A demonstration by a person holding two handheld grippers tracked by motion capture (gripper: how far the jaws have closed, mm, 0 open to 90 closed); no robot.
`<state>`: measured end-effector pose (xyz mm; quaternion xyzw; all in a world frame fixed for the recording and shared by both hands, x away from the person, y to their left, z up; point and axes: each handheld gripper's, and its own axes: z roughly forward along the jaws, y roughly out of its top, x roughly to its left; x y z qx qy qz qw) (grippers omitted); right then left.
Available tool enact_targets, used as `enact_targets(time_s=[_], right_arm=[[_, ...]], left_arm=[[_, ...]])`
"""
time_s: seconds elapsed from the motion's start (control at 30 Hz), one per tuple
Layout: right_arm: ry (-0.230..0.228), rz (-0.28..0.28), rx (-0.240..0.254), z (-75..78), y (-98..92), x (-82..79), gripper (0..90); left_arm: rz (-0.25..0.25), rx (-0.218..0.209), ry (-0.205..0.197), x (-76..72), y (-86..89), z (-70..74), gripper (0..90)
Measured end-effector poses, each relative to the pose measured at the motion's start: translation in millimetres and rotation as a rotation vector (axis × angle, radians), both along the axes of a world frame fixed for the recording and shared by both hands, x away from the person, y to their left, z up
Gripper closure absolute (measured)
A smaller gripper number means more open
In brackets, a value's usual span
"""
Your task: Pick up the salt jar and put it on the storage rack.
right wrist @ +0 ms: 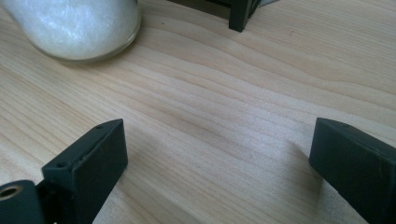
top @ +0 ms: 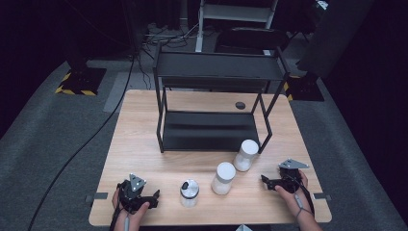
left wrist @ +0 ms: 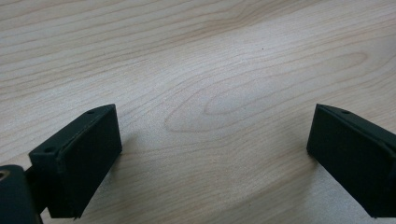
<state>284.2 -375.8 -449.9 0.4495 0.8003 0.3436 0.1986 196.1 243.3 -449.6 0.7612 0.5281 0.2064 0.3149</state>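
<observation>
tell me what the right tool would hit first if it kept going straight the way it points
Probably the white-filled jar, which sits ahead and slightly left of the right tool; the open jaws hold nothing. The shelf leg lies beyond. Depth is hard to judge.

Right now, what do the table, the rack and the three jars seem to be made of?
Table: wood or laminate, matt, with visible grain. Rack: probably black-painted metal, with thin frame bars. Jars: seemingly clear glass; two hold white grains.
</observation>
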Motion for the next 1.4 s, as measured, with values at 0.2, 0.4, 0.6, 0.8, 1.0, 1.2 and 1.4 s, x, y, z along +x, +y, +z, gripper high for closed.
enact_targets(time_s=[0.2,0.4,0.6,0.8,1.0,1.2,1.4], right_arm=[[0.000,0.000,0.000,0.0,0.0,0.0,4.1],[0.000,0.000,0.000,0.0,0.0,0.0,4.1],[0.000,0.000,0.000,0.0,0.0,0.0,4.1],[0.000,0.001,0.000,0.0,-0.1,0.3,4.0],[0.000,0.003,0.000,0.0,-0.3,0.5,3.9],[0.000,0.003,0.000,-0.1,-0.3,0.5,3.9],[0.000,0.003,0.000,0.0,-0.3,0.5,3.9]], left_arm=[[0.000,0.000,0.000,-0.1,0.0,0.0,2.4],[0.000,-0.002,0.001,0.0,0.4,0.2,2.4],[0.007,-0.073,-0.046,-7.3,6.5,6.3,4.8],[0.001,-0.090,-0.102,-15.8,3.4,17.1,4.9],[-0.002,-0.108,-0.155,-26.6,-0.8,26.4,4.9],[-0.001,-0.149,-0.196,-34.8,-1.0,31.3,4.9],[0.002,-0.162,-0.243,-43.2,-4.4,33.9,4.8]])
